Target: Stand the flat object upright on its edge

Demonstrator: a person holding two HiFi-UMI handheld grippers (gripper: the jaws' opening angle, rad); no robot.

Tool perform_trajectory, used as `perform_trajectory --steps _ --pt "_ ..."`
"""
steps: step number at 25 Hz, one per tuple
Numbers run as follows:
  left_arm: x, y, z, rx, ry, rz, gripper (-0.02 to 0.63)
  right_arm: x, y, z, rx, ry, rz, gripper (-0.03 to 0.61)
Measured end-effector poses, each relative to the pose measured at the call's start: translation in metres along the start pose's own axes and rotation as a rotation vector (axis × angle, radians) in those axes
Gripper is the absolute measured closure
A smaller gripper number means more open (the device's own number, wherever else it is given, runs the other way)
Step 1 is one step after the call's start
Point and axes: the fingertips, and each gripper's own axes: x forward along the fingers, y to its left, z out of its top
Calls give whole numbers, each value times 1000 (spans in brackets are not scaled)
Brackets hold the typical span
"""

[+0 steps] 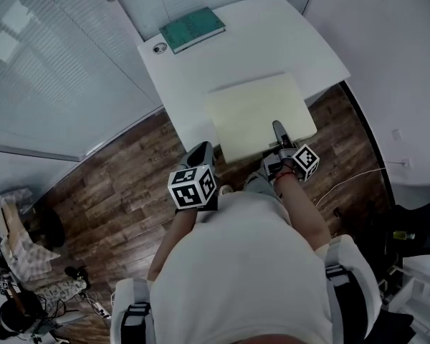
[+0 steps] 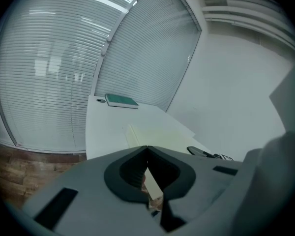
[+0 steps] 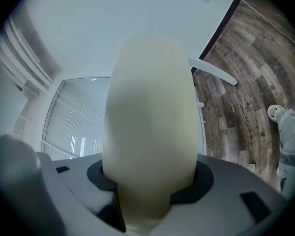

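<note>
One white table (image 1: pixel 201 70) carries everything here, with wooden floor (image 1: pixel 129 163) below its near edge. The flat object (image 1: pixel 258 113), a pale cream slab, lies face down on the near part of that table, and its near end appears to jut past the edge toward you. A green book (image 1: pixel 192 29) sits well apart at the far corner.

Your right gripper (image 1: pixel 279 131) is at the slab's near end. In the right gripper view the slab fills the gap between the jaws, and they look clamped on it. Your left gripper (image 1: pixel 201 150) hangs off the table beside the slab's near left corner, jaws together and empty.

You have hold of one end only, so as you tip the slab up it can pivot in the pads or skate away across the smooth tabletop. Nothing braces the far edge. If the grip is shallow, the overhanging end can drop toward the floor. Once it stands on a thin edge, letting go before it balances will likely let it topple, so bring your left gripper in.
</note>
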Motion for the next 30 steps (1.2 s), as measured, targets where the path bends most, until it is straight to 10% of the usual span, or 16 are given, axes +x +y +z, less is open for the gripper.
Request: perform_trajectory --steps 17,30 --pt "-1 3 6 -17 -30 -6 594 4 30 5 -97 18 -8 318" --pt "7 2 13 -26 -44 0 594 49 113 30 -399 8 42 318"
